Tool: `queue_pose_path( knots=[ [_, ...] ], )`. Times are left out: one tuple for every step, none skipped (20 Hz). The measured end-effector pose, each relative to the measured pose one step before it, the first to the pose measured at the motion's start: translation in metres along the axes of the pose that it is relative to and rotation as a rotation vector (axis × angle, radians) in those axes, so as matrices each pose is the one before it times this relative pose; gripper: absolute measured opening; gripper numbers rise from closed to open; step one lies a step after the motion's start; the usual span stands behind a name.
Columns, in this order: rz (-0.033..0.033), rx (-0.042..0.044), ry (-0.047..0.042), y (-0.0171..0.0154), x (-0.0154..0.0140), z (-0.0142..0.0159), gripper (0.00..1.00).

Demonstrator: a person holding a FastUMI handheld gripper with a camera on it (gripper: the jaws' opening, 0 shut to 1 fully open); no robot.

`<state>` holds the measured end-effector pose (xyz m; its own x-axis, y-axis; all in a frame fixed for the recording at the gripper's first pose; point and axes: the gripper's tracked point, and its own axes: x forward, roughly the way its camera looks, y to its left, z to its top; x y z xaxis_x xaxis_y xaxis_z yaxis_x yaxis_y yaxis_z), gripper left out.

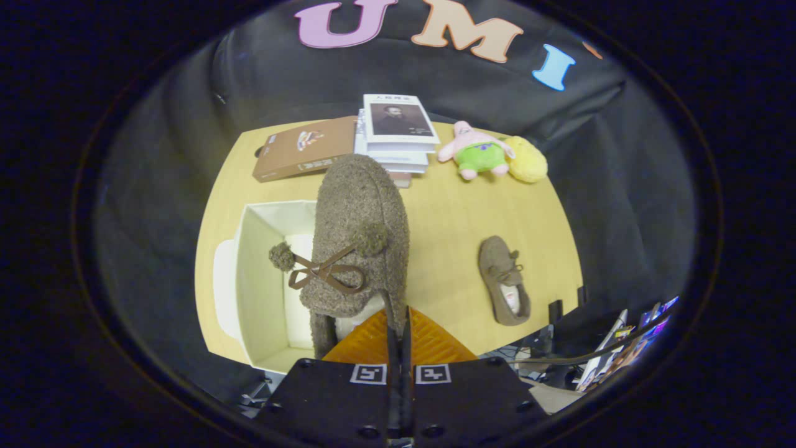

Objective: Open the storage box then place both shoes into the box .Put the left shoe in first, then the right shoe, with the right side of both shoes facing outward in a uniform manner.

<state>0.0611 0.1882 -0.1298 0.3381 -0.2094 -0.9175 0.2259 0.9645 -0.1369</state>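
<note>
The gripper (398, 323) has its two fingers drawn almost together, pinching the rim of a brown fuzzy slipper (360, 242) at its heel opening, so the slipper stands up ahead of the fingers with its toe pointing away; a thin brown bow with two pompoms sits on its upper, and a pale lining shows at the opening beside the fingers. The held slipper hangs over the right wall of an open white storage box (264, 292), which sits on a light wooden table (448, 218) just left of the fingers; its lid (222, 286) lies flat against the box's left side. A second brown slipper (505, 280) of the same kind lies on the table to the right of the fingers, well apart from the box, its toe pointing away and its pale lining visible. Beyond the held slipper a stack of books (398, 134) stands at the table's far edge, with a brown flat box (301, 148) just left of it, and to its right a pink and green plush toy (476, 151) touches a yellow plush toy (527, 160)
</note>
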Motion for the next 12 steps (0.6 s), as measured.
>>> queue_pose_path(
  knots=[
    [0.01551, -0.00761, 0.00713, 0.01195, 0.00638, -0.00175, 0.03],
    [0.01158, -0.00793, 0.00857, 0.01145, 0.00743, -0.00138, 0.03],
    [0.00805, -0.00625, 0.01454, 0.00841, 0.00869, -0.00389, 0.03],
    [0.00706, -0.00320, 0.01967, 0.00852, 0.00924, -0.00407, 0.03],
    [0.00668, -0.00562, 0.02184, 0.00719, 0.00982, -0.00527, 0.03],
    [0.01067, -0.00943, 0.02534, 0.00743, 0.01162, -0.00700, 0.03],
    [0.00913, -0.01228, 0.02681, 0.00592, 0.01264, -0.00639, 0.03],
    [0.00495, -0.01387, 0.02577, 0.00537, 0.01260, -0.00588, 0.03],
    [0.00331, -0.01603, 0.02391, 0.00400, 0.01079, -0.00620, 0.03],
    [0.00126, -0.01447, 0.02193, 0.00437, 0.00982, -0.00472, 0.03],
    [0.00884, -0.01062, 0.01486, 0.00558, 0.00956, -0.00186, 0.03],
    [0.01521, -0.00326, 0.01095, 0.00647, 0.00773, 0.00035, 0.03]
  ],
)
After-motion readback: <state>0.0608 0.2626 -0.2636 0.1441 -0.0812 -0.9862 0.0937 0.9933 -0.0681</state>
